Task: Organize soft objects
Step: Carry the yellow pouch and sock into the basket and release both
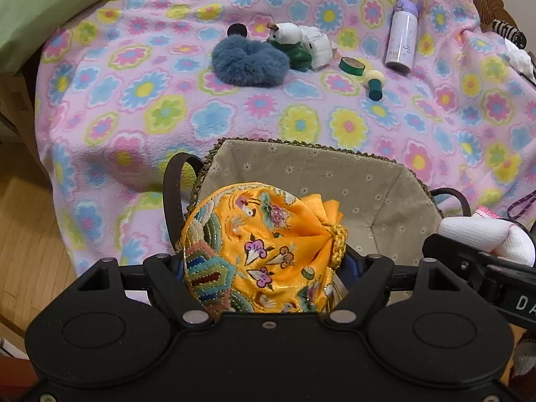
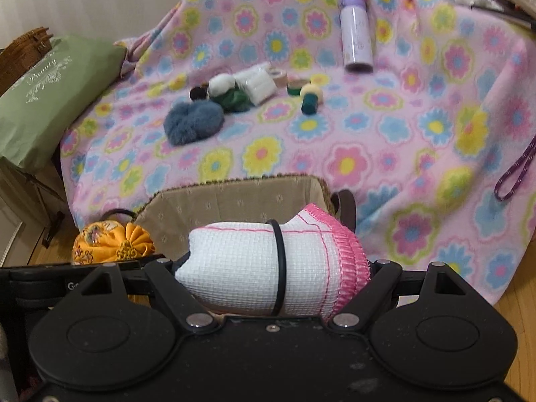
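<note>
Both loads hang over the lined basket (image 1: 335, 181), likely so they can drop straight in. The left hand-held gripper (image 1: 268, 268) is closed on a silky orange pouch (image 1: 261, 244), embroidered and gathered at a cord. The right hand-held gripper (image 2: 271, 268) clamps a rolled waffle-weave towel (image 2: 254, 261), pink-edged and banded. A fluffy scrunchie (image 1: 249, 63) waits on the fleece blanket (image 1: 150, 100).

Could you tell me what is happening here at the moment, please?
A person is sorting soft things into a lined basket. The left tool grips an embroidered orange pouch at the basket's edge; the right tool grips a rolled white cloth with pink trim. A blue fluffy scrunchie still lies on the floral blanket.
</note>
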The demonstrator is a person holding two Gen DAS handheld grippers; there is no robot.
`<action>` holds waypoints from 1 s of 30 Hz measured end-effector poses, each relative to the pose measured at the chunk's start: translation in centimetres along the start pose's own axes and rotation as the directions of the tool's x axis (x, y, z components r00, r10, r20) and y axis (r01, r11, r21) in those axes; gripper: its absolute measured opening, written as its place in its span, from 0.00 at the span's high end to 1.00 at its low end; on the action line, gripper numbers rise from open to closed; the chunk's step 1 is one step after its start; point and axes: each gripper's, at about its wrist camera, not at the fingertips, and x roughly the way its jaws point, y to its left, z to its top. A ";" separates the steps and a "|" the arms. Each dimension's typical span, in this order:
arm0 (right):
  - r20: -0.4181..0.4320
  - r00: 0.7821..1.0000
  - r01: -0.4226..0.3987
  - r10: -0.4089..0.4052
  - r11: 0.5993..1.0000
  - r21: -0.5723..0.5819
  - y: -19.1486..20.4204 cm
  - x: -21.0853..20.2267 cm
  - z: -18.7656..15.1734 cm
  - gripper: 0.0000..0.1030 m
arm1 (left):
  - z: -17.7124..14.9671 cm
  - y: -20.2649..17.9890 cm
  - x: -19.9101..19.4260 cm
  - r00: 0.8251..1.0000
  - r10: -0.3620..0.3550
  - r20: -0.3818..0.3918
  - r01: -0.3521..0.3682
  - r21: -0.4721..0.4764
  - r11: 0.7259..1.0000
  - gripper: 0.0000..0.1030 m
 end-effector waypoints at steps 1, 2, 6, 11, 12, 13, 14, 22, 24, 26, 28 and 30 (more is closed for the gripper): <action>-0.007 1.000 0.001 -0.001 1.000 -0.003 0.0 0.1 0.0 0.19 | 0.0 0.0 0.0 1.000 0.002 -0.001 -0.002 0.000 1.000 0.28; -0.011 1.000 0.001 -0.001 1.000 -0.005 0.1 0.1 0.0 0.20 | 0.0 0.0 0.0 1.000 0.005 -0.003 -0.005 0.001 1.000 0.28; -0.031 1.000 0.002 -0.003 1.000 -0.014 0.2 0.4 0.0 0.19 | 0.0 0.0 0.1 1.000 0.006 -0.009 -0.006 0.007 1.000 0.28; -0.036 0.999 0.001 -0.002 1.000 -0.014 0.1 0.5 0.2 0.19 | 0.2 0.3 0.2 1.000 -0.008 -0.012 0.008 -0.005 1.000 0.28; -0.036 0.999 0.001 -0.002 1.000 -0.014 0.0 0.5 0.2 0.19 | 0.2 0.3 0.2 1.000 -0.008 -0.013 0.008 -0.006 1.000 0.28; -0.036 0.999 0.001 -0.002 1.000 -0.013 0.0 0.5 0.2 0.19 | 0.2 0.3 0.2 1.000 -0.009 -0.013 0.009 -0.007 1.000 0.28; -0.037 0.999 0.001 -0.001 1.000 -0.012 0.0 0.5 0.2 0.19 | 0.2 0.3 0.2 1.000 -0.009 -0.013 0.009 -0.008 1.000 0.28; -0.035 0.999 -0.001 0.001 1.000 -0.012 0.0 0.5 0.2 0.18 | 0.2 0.2 0.2 1.000 -0.015 -0.014 0.015 -0.013 1.000 0.24; -0.033 0.999 -0.002 0.002 1.000 -0.013 0.0 0.5 0.2 0.18 | 0.2 0.2 0.1 1.000 -0.017 -0.013 0.017 -0.016 1.000 0.24; -0.029 1.000 -0.003 0.002 1.000 -0.014 0.0 0.4 0.3 0.18 | 0.2 0.3 0.1 1.000 -0.023 -0.010 0.023 -0.020 1.000 0.24; -0.020 1.000 -0.006 0.006 1.000 -0.015 0.0 0.3 0.3 0.18 | 0.2 0.4 0.0 0.999 -0.034 -0.006 0.033 -0.028 0.999 0.24; -0.009 1.000 -0.010 0.010 1.000 -0.018 0.0 0.0 0.3 0.18 | 0.3 0.4 -0.2 0.999 -0.040 0.005 0.040 -0.032 0.999 0.22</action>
